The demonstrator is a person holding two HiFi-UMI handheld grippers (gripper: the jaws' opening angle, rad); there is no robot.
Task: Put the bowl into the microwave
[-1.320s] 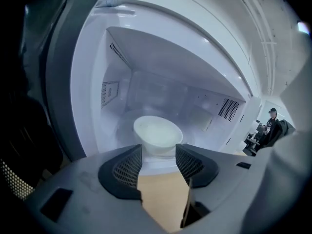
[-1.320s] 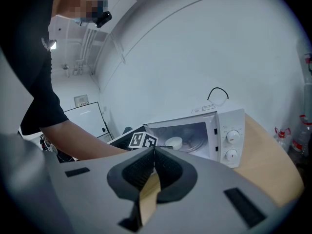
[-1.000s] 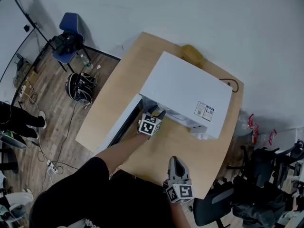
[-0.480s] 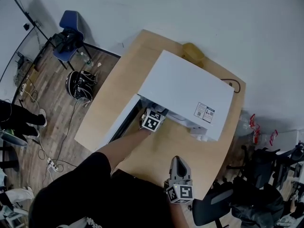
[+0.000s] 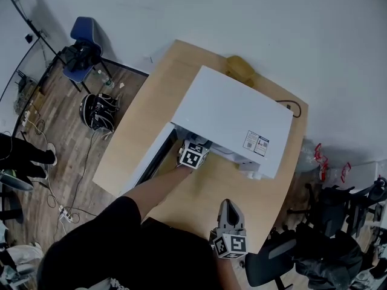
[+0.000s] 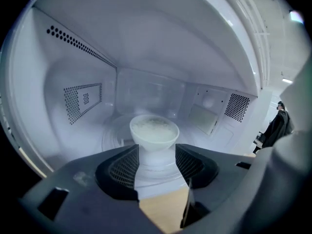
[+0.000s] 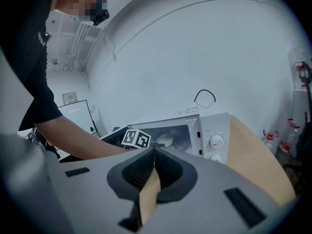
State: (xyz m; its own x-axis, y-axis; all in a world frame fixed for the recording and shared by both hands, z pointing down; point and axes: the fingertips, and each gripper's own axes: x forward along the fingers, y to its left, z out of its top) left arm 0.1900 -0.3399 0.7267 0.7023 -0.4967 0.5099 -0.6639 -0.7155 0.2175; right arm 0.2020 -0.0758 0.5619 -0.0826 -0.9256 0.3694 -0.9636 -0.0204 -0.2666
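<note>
We see the bowl (image 6: 154, 133), white and round, standing upright on the glass turntable (image 6: 114, 132) near the middle of the microwave (image 5: 233, 116) cavity. It holds something pale and grainy almost up to its rim. The microwave is a white box on a wooden table (image 5: 132, 133), its door (image 5: 152, 160) swung open, with 2 knobs (image 7: 216, 140) on its front panel.

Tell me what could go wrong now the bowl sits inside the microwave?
The left gripper hangs open right in front of the bowl, so a nudge forward could knock it over. The microwave door stands open beside the person's arm, so pulling back carelessly might bump it.
</note>
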